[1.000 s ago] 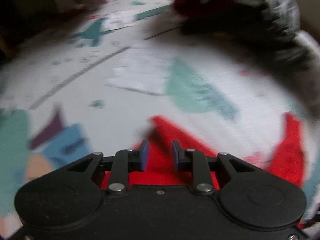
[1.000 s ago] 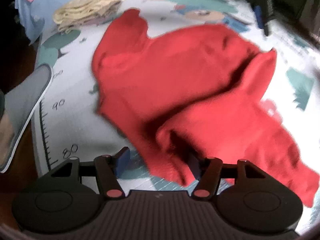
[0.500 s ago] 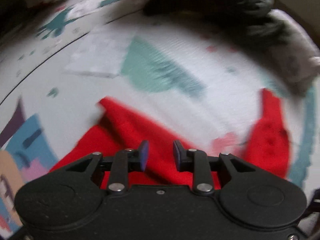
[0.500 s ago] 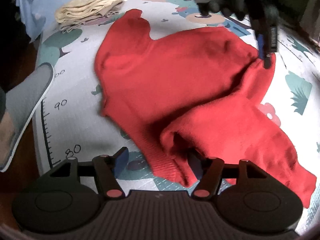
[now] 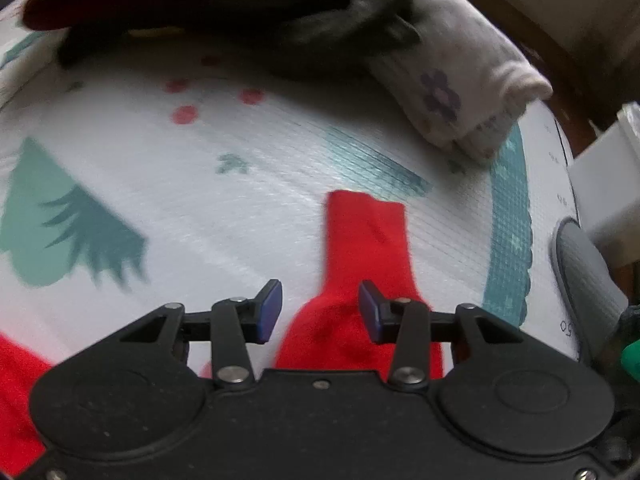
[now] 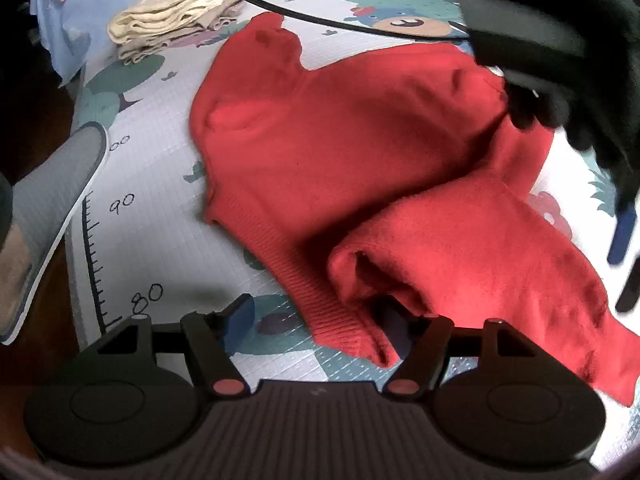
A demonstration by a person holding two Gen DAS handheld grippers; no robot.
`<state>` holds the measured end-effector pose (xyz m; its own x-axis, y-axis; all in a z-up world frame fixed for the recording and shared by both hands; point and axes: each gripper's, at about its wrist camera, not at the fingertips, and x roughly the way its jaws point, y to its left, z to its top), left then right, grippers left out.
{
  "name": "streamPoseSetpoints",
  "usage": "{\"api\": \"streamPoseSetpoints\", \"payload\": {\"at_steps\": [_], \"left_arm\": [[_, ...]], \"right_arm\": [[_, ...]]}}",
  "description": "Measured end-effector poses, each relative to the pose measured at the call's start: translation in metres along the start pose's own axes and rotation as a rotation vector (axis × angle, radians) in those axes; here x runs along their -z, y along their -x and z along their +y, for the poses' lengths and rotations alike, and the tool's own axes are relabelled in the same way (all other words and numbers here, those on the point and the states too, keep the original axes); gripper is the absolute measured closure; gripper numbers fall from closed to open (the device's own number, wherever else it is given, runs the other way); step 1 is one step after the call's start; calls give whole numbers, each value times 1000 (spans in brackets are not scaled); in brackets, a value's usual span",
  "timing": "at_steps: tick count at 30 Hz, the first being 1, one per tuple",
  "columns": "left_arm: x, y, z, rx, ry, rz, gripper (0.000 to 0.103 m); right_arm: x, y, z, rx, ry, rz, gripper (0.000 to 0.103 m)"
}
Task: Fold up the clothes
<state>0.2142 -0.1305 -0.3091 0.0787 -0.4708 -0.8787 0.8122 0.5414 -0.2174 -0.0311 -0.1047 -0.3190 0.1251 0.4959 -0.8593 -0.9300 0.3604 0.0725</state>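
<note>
Across the printed play mat [image 6: 160, 184] our red sweater [image 6: 340, 152] lies spread, so we keep the opening, empty left gripper [image 5: 319, 306] centred over the sleeve cuff [image 5: 366, 224] while the right gripper [image 6: 332, 320] opens around the hem.

Under me lies a pale play mat [image 6: 168, 216] printed with green trees [image 5: 60, 224], a bear and a ruler scale (80, 90 along its edge); beyond its rim I see dark wooden floor [image 6: 36, 104]
</note>
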Motion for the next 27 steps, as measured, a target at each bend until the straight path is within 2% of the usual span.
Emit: {"api": "streamPoseSetpoints", "payload": {"at_steps": [3, 4, 6, 7, 8, 12, 16, 21, 27], "left_arm": [[-3, -14, -14, -17, -52, 50, 64], [-2, -18, -17, -33, -69, 61, 70], [-1, -20, -22, -57, -84, 53, 71], [-1, -21, -23, -63, -82, 49, 75], [0, -20, -22, -64, -84, 43, 93], [5, -10, -20, -92, -99, -4, 94], [20, 23, -13, -93, -93, -119, 95], [44, 76, 8, -147, -6, -240, 95], [75, 132, 35, -228, 152, -352, 95]], "right_arm": [[1, 1, -1, -2, 0, -5, 33], [2, 2, -1, -3, -4, -7, 33], [3, 4, -3, -8, -13, -11, 33], [3, 5, -3, -9, -16, -14, 34], [4, 6, -4, -8, -18, -16, 34], [6, 8, -7, 6, -33, -28, 34], [7, 9, -15, 31, -77, -35, 34], [10, 10, -23, 48, -117, -48, 34], [8, 13, -17, 70, -54, -75, 34]]}}
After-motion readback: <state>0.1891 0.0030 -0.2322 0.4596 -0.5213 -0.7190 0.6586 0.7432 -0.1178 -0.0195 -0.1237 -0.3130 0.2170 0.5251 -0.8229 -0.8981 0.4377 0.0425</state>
